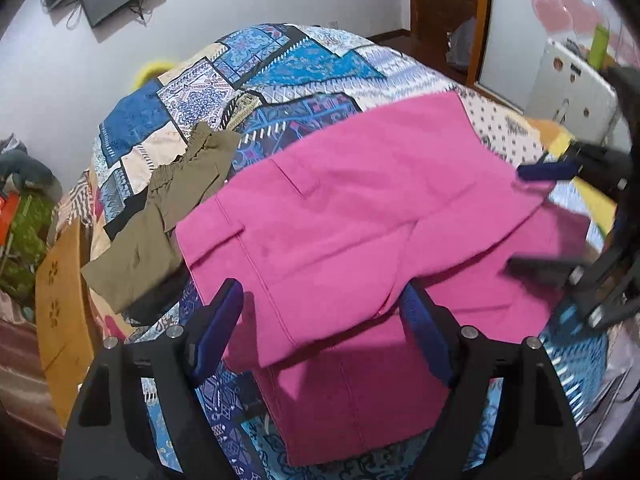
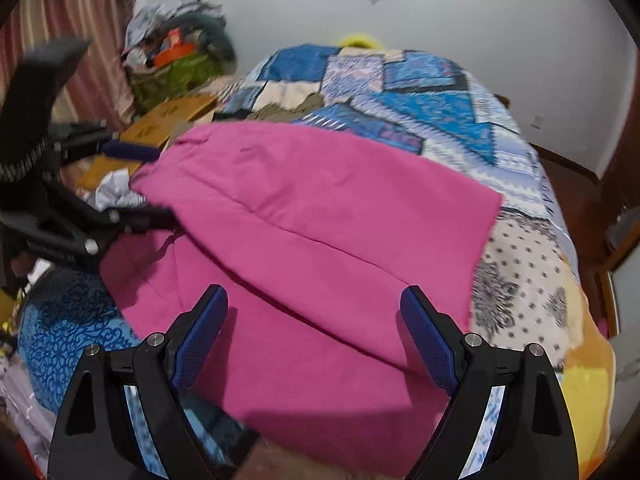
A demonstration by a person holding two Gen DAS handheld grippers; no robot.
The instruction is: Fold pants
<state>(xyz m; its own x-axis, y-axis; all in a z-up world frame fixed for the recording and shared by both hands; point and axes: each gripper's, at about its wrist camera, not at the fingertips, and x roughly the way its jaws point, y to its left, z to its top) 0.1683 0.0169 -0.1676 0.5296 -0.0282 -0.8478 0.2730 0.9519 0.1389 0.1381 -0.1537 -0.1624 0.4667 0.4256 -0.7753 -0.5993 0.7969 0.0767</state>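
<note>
the pink pants (image 1: 360, 216) lie folded over on the patchwork bedspread (image 1: 280, 64), beside olive shorts (image 1: 160, 216). the left gripper (image 1: 328, 328) hovers above one edge, fingers spread wide. the right gripper (image 2: 316, 328) hovers over the opposite side, likewise wide apart, gripping nothing.

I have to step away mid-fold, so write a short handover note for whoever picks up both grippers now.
Left gripper: open, empty, over the near edge of the pink pants.
Right gripper: open, empty, above the same pants.
Pants lie on the patchwork bedspread, one part already folded over the rest, not flat or squared.
Olive garment beside them, partly tucked under their edge, untouched.
Left: smooth the fold, fold again to finish.
</note>
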